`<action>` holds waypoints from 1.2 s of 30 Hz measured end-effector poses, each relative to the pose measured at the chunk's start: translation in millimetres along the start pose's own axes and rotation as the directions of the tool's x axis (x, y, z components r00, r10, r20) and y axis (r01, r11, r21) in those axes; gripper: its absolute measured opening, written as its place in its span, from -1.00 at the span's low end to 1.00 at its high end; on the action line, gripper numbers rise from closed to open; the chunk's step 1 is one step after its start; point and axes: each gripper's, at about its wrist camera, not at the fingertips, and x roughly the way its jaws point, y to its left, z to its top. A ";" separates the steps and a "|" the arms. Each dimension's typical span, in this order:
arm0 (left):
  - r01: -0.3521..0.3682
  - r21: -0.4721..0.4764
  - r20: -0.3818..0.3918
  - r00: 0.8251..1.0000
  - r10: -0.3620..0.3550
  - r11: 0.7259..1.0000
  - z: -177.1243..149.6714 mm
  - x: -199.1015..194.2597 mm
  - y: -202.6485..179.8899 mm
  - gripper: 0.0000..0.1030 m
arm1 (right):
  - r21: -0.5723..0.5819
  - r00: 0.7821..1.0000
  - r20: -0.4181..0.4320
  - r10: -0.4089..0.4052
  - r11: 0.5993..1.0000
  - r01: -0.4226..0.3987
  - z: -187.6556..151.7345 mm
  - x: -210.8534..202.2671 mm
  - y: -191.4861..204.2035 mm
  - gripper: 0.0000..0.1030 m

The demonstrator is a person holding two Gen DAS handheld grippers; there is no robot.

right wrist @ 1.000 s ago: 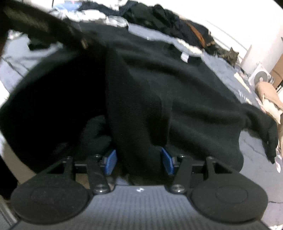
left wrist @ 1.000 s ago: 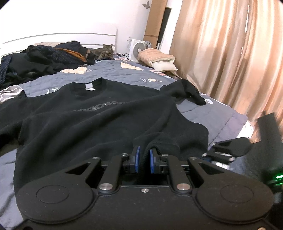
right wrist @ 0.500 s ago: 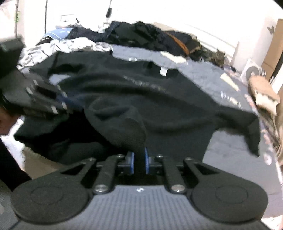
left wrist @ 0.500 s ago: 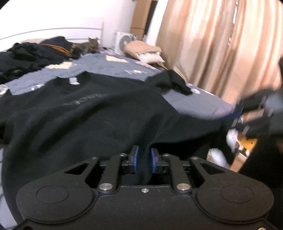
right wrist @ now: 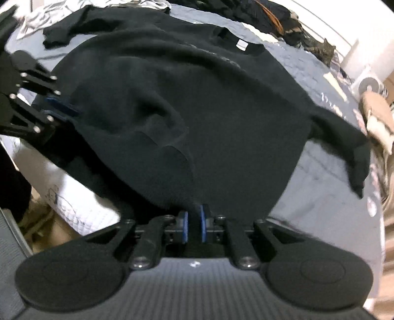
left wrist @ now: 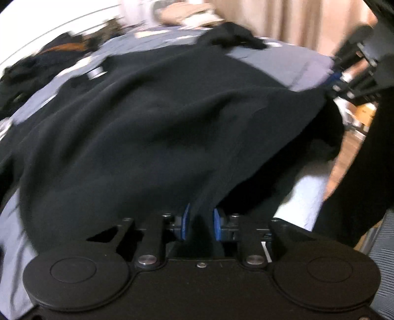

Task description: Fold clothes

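- One bed with a grey-blue quilted cover fills both views; beige curtains hang beyond its far side.
- Black sweatshirt lies spread across the cover, collar and white neck label toward the far end, one sleeve trailing to the side; its near hem is lifted off the bed edge.
- Dark clothes pile heaped near the headboard.
- Left gripper: blue pads set narrow, jaws closing, a fold of hem fabric between them.
- Right gripper: pads pinched nearly together on the hem.
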 end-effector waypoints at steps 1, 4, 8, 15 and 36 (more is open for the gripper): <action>-0.021 -0.029 -0.014 1.000 0.020 0.999 -5.9 -1.7 4.8 -0.52 | 0.008 1.000 0.001 0.005 1.000 -0.005 -3.1 1.8 2.0 -0.80; -0.101 -0.058 -0.091 0.991 0.096 0.993 -21.1 -0.1 5.5 -0.38 | 0.017 1.000 -0.004 -0.009 1.000 0.009 -8.7 7.2 7.4 -0.77; -0.226 -0.039 -0.149 0.964 0.218 0.973 -44.1 -6.2 4.7 -0.20 | 0.080 1.000 0.017 -0.019 0.997 0.018 -7.2 3.7 7.7 -0.76; -0.260 -0.215 -0.176 0.958 0.225 0.941 -58.0 -27.2 19.8 0.04 | 0.070 0.999 -0.032 -0.009 0.998 0.011 -4.3 7.9 6.6 -0.76; -0.183 -0.512 -0.130 0.982 0.134 0.839 -59.9 -90.2 85.2 -0.90 | 0.079 0.992 -0.108 0.069 0.995 -0.061 -16.4 11.1 8.7 -0.75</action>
